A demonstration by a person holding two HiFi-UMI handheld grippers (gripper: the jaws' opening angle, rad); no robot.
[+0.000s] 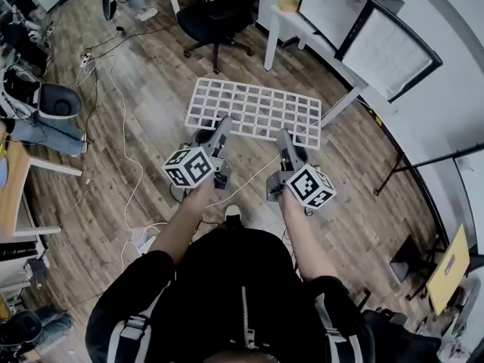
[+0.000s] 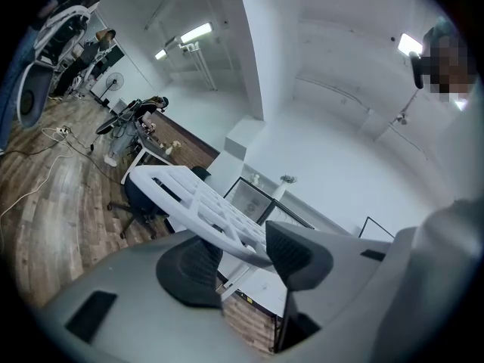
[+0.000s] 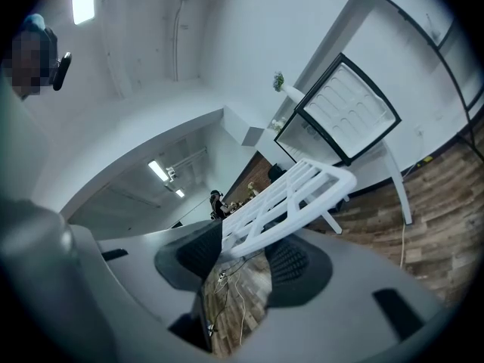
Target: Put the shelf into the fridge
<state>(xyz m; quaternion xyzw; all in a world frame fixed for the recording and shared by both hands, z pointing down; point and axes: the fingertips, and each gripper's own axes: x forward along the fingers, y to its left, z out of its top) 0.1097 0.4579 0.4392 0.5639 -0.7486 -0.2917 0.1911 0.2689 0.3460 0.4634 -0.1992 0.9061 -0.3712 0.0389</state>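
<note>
Wood floor (image 1: 363, 203) fills most of the head view. A white table (image 1: 299, 23) stands at the far right, and on it sits the black-framed fridge (image 1: 386, 48). The right gripper view shows a pale moulded panel inside the frame, which we take to be the inner face of an open door, though we cannot confirm this. A black office chair (image 1: 219, 13) stands left of the table, well apart from us. The shelf (image 1: 257, 112), a white grid panel, is in the air in front of the person, roughly level, with its far edge toward the table and well short of the fridge. Both grippers carry it by its near edge. The left gripper (image 1: 223, 123) is clamped on the near-left part of the rim, with one dark pad under the bar and one over it. The right gripper (image 1: 283, 136) is clamped the same way on the near-right part. Loose cables (image 1: 125, 127) run over the floor to our left. We judge the step in hand to be the carry, with insertion not yet begun. The next move calls for closing on the table, squaring the shelf's far edge to the fridge opening, and keeping both grips at equal height so the panel goes in flat.
</note>
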